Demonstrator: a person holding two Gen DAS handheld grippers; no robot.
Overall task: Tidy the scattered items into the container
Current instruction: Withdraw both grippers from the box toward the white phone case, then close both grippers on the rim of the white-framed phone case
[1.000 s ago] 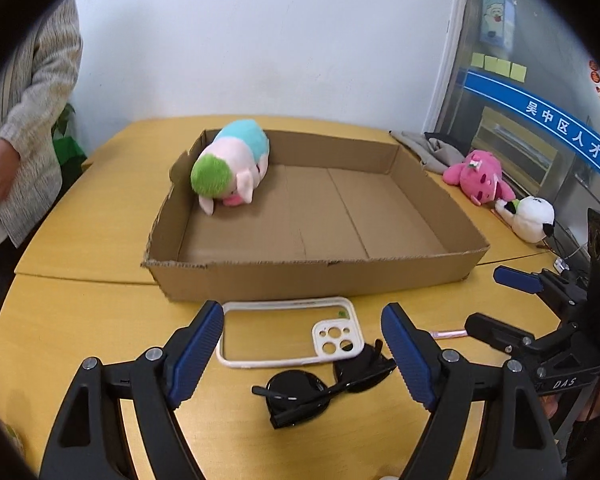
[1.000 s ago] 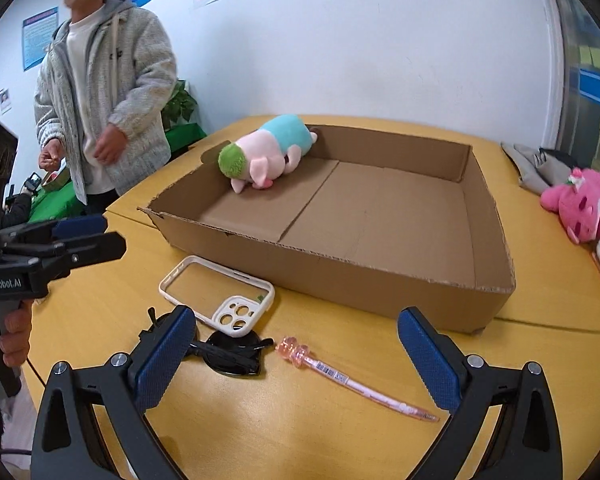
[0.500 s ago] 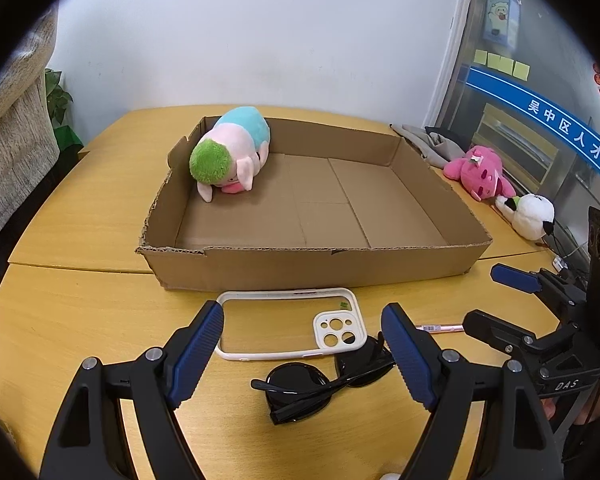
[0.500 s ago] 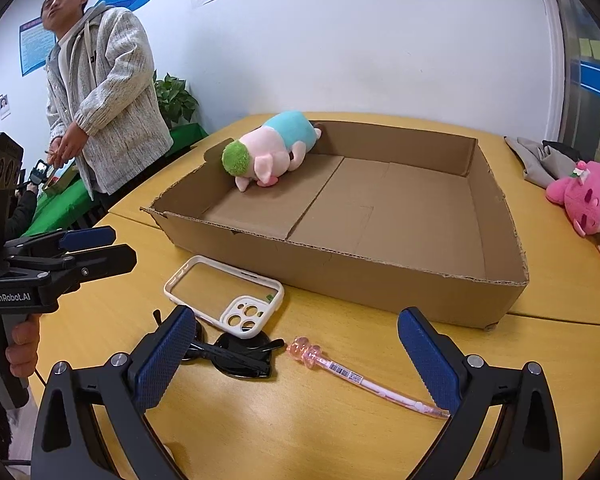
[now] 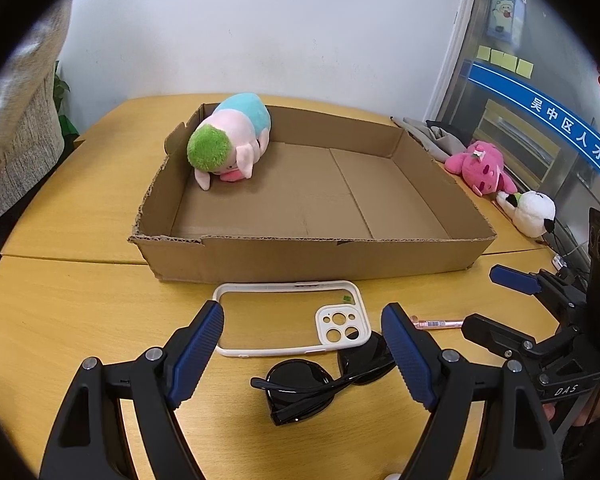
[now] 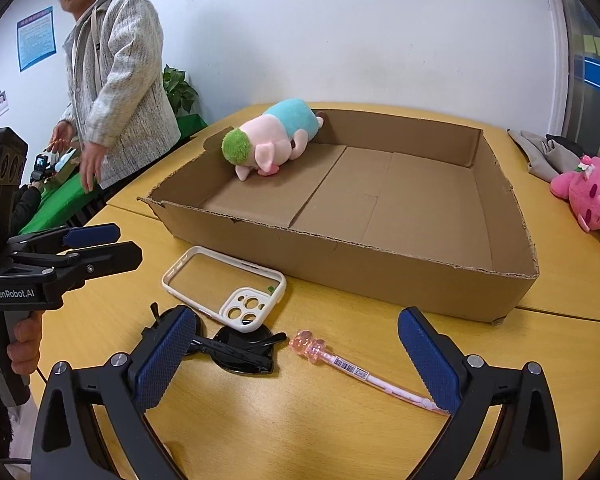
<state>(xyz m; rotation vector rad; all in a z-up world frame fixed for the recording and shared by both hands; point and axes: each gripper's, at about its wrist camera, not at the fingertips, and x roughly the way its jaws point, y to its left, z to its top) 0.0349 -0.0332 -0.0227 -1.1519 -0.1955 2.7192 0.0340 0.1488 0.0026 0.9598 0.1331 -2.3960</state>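
Observation:
A shallow cardboard box (image 5: 300, 256) (image 6: 380, 276) sits on the yellow table with a pink, blue and green plush pig (image 5: 232, 148) (image 6: 272, 140) in its far left corner. In front of the box lie a white phone case (image 5: 296, 320) (image 6: 224, 284), black sunglasses (image 5: 320, 380) (image 6: 236, 352) partly under the case, and a pink pen (image 5: 440, 323) (image 6: 364, 372). My left gripper (image 5: 304, 344) is open and empty, just above the case and sunglasses. My right gripper (image 6: 296, 356) is open and empty, straddling the pen and sunglasses.
A pink plush (image 5: 480, 168) (image 6: 588, 192), a white plush (image 5: 528, 212) and grey cloth (image 5: 428, 136) lie on the table right of the box. A man in a grey cardigan (image 6: 116, 92) stands at the table's left. A potted plant (image 6: 178, 92) is behind him.
Both grippers have shifted slightly; the box and items sit a little further right in the left view. The man at the left has moved his arms. Nothing was grasped.

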